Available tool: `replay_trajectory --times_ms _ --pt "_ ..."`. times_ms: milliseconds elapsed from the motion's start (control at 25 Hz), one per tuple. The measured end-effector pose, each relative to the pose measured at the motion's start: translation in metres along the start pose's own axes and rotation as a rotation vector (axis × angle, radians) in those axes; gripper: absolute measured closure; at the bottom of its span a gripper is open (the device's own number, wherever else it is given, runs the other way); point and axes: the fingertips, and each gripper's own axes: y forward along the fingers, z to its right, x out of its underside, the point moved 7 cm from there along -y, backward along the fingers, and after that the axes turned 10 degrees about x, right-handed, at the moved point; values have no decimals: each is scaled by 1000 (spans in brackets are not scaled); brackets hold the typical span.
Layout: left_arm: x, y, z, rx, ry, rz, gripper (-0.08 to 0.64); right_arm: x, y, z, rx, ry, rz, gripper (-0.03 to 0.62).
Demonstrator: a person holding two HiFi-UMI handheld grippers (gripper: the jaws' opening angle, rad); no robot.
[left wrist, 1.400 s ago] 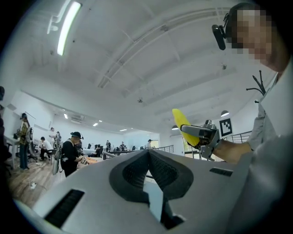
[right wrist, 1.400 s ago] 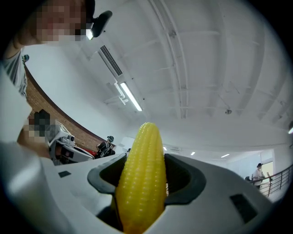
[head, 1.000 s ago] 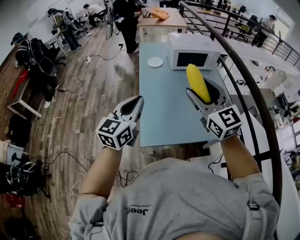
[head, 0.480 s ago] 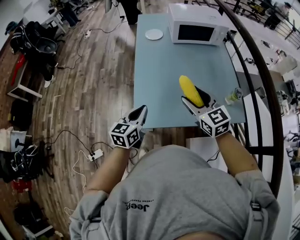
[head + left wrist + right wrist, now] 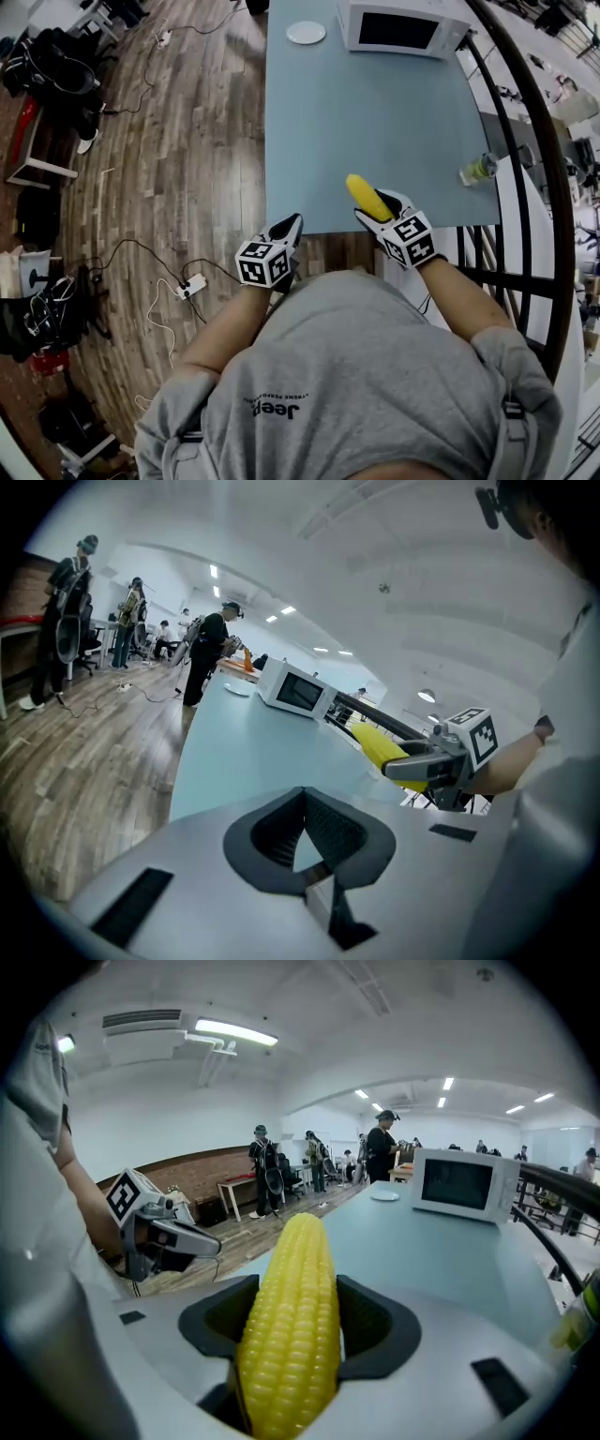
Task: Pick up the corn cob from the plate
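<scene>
Clamping corn cob [image 5: 289, 1335] in right gripper [image 5: 295, 1309], over near edge of table [image 5: 375, 122], far from plate [image 5: 307, 33]; with left gripper [image 5: 302, 801] pinched together, empty; pickup seemingly done; next: hold firm, steady.

corn cob [image 5: 286, 1335] base cut off, microwave [image 5: 403, 28] top cropped

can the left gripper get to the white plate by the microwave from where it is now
Probably not without walking over. The left gripper hangs by the near corner of the table; the white plate lies at the far end beside the microwave. Nothing blocks it, it just looks too far.
</scene>
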Motion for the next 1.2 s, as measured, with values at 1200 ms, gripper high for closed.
replay_trajectory --times_ms 1200 --pt "22 -11 -21 -50 106 -109 541 73 23 -6 -50 116 -221 325"
